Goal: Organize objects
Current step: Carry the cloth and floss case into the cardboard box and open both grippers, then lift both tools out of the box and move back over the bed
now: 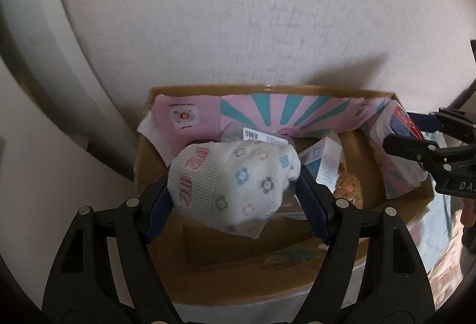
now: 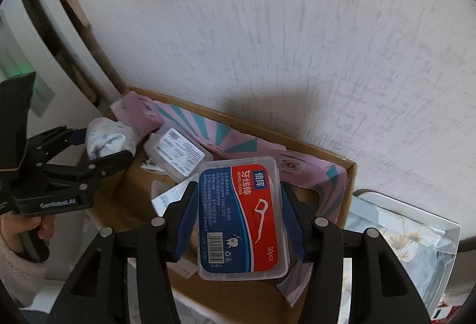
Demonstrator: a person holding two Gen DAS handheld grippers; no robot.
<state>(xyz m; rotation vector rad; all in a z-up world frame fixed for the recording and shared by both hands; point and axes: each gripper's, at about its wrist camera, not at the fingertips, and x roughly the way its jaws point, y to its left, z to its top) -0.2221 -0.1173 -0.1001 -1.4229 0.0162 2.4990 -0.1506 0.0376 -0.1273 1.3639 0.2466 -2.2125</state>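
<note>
- Two tools are working over one cardboard box [image 1: 297, 258] that is sitting against a pale textured wall [image 1: 267, 11].
- Nearest in the left wrist view, the left tool [image 1: 235, 190] is pinching a rolled white sock [image 1: 229, 184] with small flower prints and pink lettering, its blue pads pressing on both sides of the bundle.
- The sock is hanging just above the open box, over its near-left part.
- Nearest in the right wrist view, the right tool [image 2: 239, 216] is clamping a clear plastic dental floss box [image 2: 242, 216] with a red and blue label, held by its long sides.
- The floss box is hovering over the right part of the cardboard box.
- Down inside the box, small white cartons [image 2: 175, 155] are lying tilted on its floor.
- A pink sheet with teal rays [image 1: 282, 112] is lining the far wall of the box.
- At the left edge of the right wrist view, a hand [image 2: 29, 230] in a fluffy sleeve is gripping the left tool's handle.
- Just beside the box on its right, a white tray with floral fabric [image 2: 416, 234] is lying.
</note>
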